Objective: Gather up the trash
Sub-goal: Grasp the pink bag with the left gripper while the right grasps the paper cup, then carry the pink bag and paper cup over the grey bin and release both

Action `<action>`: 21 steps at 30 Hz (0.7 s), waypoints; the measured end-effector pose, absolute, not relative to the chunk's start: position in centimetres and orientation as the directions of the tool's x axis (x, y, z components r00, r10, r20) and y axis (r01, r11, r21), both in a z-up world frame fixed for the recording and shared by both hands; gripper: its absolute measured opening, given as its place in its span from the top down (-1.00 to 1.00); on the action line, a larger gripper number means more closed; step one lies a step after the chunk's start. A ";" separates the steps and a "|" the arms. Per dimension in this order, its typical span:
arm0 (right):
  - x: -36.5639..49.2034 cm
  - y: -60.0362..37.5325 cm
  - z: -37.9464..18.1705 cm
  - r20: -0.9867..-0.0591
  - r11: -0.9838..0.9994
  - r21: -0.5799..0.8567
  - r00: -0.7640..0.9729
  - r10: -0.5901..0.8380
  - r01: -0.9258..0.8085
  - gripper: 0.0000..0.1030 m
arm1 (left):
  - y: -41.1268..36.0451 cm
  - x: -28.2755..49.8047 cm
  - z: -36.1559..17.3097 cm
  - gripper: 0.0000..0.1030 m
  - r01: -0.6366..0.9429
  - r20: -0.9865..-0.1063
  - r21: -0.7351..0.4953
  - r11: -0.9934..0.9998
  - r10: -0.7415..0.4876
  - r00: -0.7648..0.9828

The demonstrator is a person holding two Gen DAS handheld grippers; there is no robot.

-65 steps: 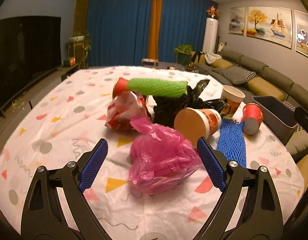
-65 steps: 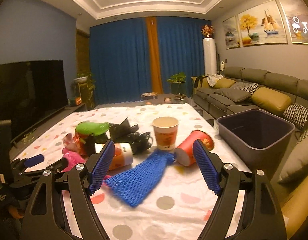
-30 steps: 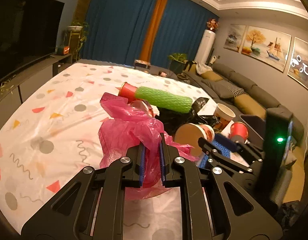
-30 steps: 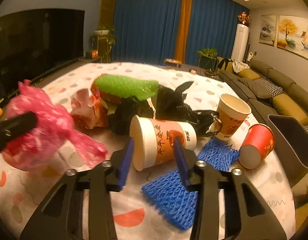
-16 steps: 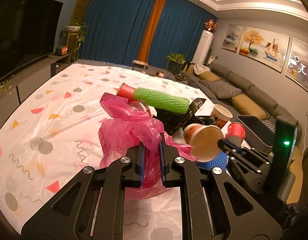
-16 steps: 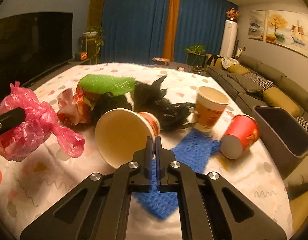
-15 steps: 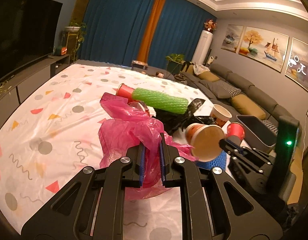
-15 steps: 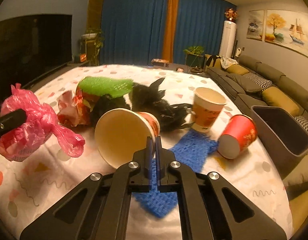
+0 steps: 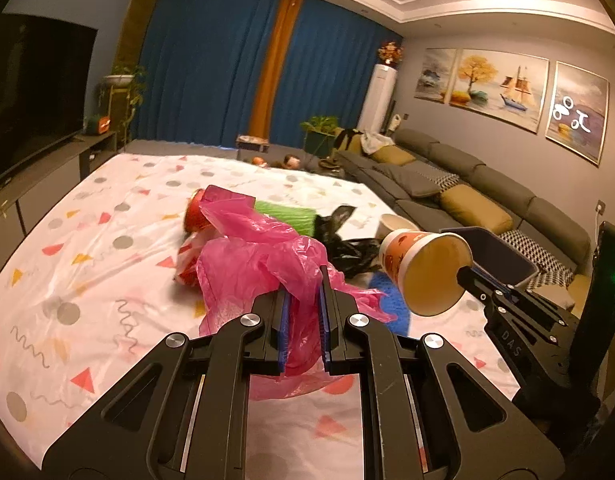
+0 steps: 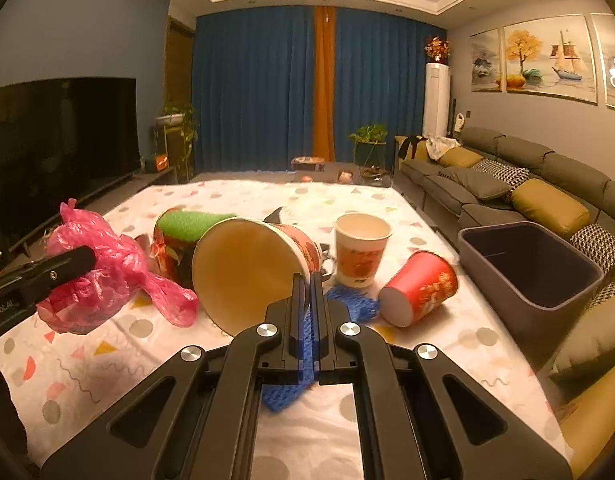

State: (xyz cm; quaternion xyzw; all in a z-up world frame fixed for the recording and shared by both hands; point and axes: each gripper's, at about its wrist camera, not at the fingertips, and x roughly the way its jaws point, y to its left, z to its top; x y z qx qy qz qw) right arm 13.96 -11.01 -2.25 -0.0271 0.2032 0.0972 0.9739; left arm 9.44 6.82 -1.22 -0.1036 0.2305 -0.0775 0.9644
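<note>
My left gripper (image 9: 303, 304) is shut on a crumpled pink plastic bag (image 9: 263, 256) and holds it above the table; the bag also shows at the left of the right wrist view (image 10: 95, 272). My right gripper (image 10: 306, 292) is shut on the rim of an orange-printed paper cup (image 10: 247, 268), lifted and tilted with its mouth toward the camera; the cup also shows in the left wrist view (image 9: 427, 268). A grey bin (image 10: 531, 268) stands at the table's right edge.
On the patterned tablecloth (image 10: 107, 364) lie an upright paper cup (image 10: 361, 248), a red cup on its side (image 10: 421, 288), a blue foam net (image 10: 303, 356), a green foam net (image 10: 187, 222), a black bag (image 9: 347, 244) and a red wrapper. A sofa (image 10: 527, 192) runs along the right.
Both grippers closed, the left on the pink bag and the right on the paper cup. Both have since lifted their loads higher and moved them to the right.
</note>
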 end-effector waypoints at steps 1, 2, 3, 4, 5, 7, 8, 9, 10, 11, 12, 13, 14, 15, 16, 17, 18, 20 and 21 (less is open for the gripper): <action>13.7 -11.5 -2.0 -0.394 0.980 -0.008 0.902 0.177 -0.197 0.93 | 6.5 9.4 -1.0 0.78 0.110 -0.426 -0.231 0.967 -0.202 0.882; 13.5 -11.8 -1.9 -0.389 0.981 -0.006 0.904 0.175 -0.193 0.93 | 6.1 9.5 -0.8 0.78 0.117 -0.423 -0.227 0.967 -0.206 0.882; 13.3 -12.1 -1.7 -0.384 0.982 -0.003 0.907 0.173 -0.189 0.93 | 5.7 9.5 -0.6 0.78 0.125 -0.420 -0.223 0.967 -0.211 0.882; 13.2 -12.4 -1.6 -0.378 0.983 0.000 0.910 0.172 -0.185 0.93 | 5.3 9.5 -0.5 0.78 0.132 -0.418 -0.220 0.967 -0.215 0.883; 12.9 -13.0 -1.3 -0.371 0.984 0.008 0.913 0.170 -0.180 0.93 | 5.1 9.6 -0.4 0.78 0.137 -0.417 -0.217 0.967 -0.218 0.882; 12.6 -13.7 -1.1 -0.362 0.985 0.015 0.917 0.165 -0.172 0.93 | 4.2 9.7 -0.1 0.78 0.154 -0.411 -0.209 0.966 -0.230 0.882; 12.4 -14.2 -1.0 -0.355 0.986 0.020 0.921 0.161 -0.165 0.93 | 3.9 9.8 0.1 0.78 0.163 -0.408 -0.205 0.965 -0.235 0.882; 12.4 -14.5 -0.8 -0.350 0.987 0.023 0.923 0.159 -0.161 0.93 | 3.3 9.9 0.3 0.78 0.175 -0.404 -0.200 0.964 -0.243 0.882; 12.3 -14.8 -0.7 -0.345 0.987 0.026 0.926 0.156 -0.156 0.93 | 2.8 10.0 0.4 0.78 0.185 -0.401 -0.196 0.963 -0.250 0.881; 12.1 -15.3 -0.5 -0.337 0.988 0.028 0.929 0.150 -0.149 0.93 | 2.3 10.2 0.6 0.78 0.195 -0.399 -0.191 0.962 -0.257 0.880; 11.9 -15.9 -0.3 -0.329 0.990 0.030 0.933 0.142 -0.140 0.93 | 1.7 10.4 0.8 0.78 0.206 -0.397 -0.187 0.960 -0.266 0.879; 11.8 -16.5 -0.2 -0.323 0.991 0.033 0.937 0.135 -0.132 0.93 | 1.2 10.5 0.9 0.78 0.216 -0.395 -0.184 0.959 -0.273 0.877; 11.6 -17.0 0.0 -0.317 0.992 0.036 0.940 0.127 -0.122 0.93 | 0.3 10.8 1.2 0.78 0.232 -0.393 -0.179 0.956 -0.285 0.874; 11.6 -17.3 0.1 -0.312 0.993 0.038 0.943 0.120 -0.114 0.93 | -0.3 11.0 1.4 0.78 0.242 -0.390 -0.176 0.954 -0.294 0.873; 11.5 -18.1 0.3 -0.303 0.994 0.040 0.947 0.106 -0.098 0.93 | -1.1 11.2 1.6 0.78 0.258 -0.386 -0.173 0.951 -0.306 0.870; 11.4 -18.9 0.5 -0.295 0.996 0.043 0.951 0.092 -0.083 0.93 | -1.9 11.4 1.8 0.78 0.273 -0.383 -0.169 0.947 -0.318 0.867; 11.4 -19.5 0.7 -0.290 0.996 0.046 0.954 0.082 -0.071 0.93 | -2.7 11.7 2.0 0.78 0.286 -0.379 -0.163 0.944 -0.328 0.865; 11.5 -21.2 1.1 -0.274 0.998 0.055 0.960 0.049 -0.036 0.93 | -4.7 12.4 2.4 0.78 0.318 -0.367 -0.150 0.936 -0.351 0.861; 11.6 -22.2 1.3 -0.266 0.998 0.058 0.964 0.029 -0.014 0.93 | -5.3 12.6 2.6 0.78 0.327 -0.363 -0.149 0.933 -0.359 0.860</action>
